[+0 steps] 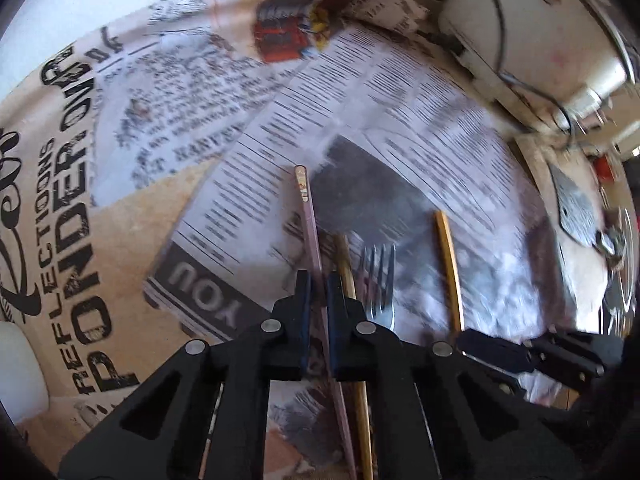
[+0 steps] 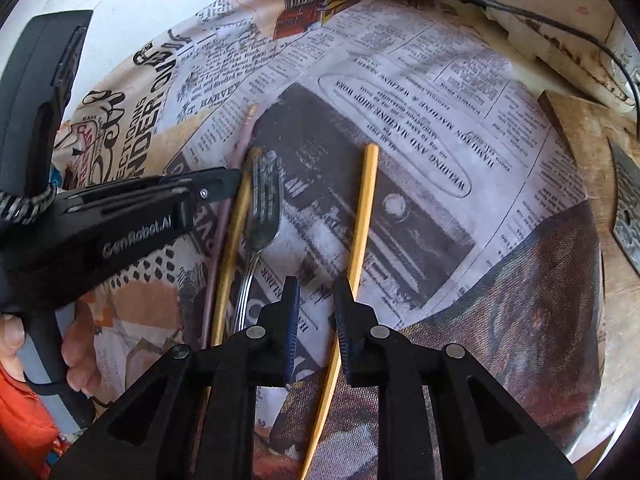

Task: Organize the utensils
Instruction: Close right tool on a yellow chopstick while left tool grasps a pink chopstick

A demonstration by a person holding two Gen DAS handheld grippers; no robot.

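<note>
Four utensils lie on a newsprint tablecloth (image 2: 460,152): a pink chopstick (image 1: 306,208) clamped in the left gripper (image 1: 319,284), beside it a bamboo chopstick (image 2: 232,248) and fork (image 2: 262,216), another bamboo chopstick (image 2: 362,216) against one pad of the right gripper (image 2: 318,296), its jaws slightly apart.

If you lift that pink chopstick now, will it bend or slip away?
The pink chopstick looks straight and thin, so it probably stays stiff. Its surface seems smooth, so it could slide within the left hand-held gripper, which pinches it at one spot only. Held off-centre like that, its long free end may tilt down.
</note>
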